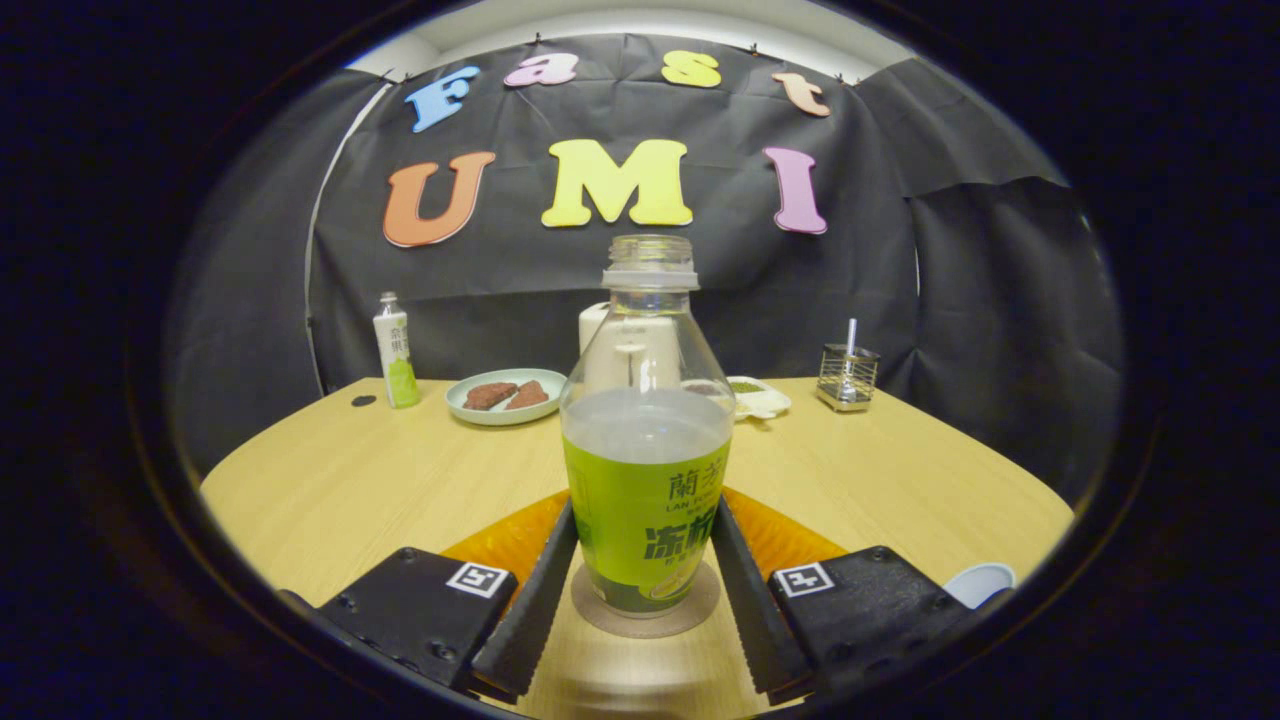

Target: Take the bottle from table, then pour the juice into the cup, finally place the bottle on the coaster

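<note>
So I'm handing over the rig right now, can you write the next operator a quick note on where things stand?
Gripper: fingers stand either side of the bottle, close to its label; whether they press on it cannot be told.
Bottle: upright, uncapped, partly full, standing on the round coaster.
Cup: beside the right finger, contents not visible.
Done: bottle looks placed on the coaster.
Left: probably just to open the fingers and back away without tipping the bottle; check the cup got its juice.

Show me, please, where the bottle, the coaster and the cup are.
bottle (645,500): gripper view, on its green label.
coaster (600,612): gripper view, on its bare rim.
cup (982,580): gripper view, on its rim.
</note>
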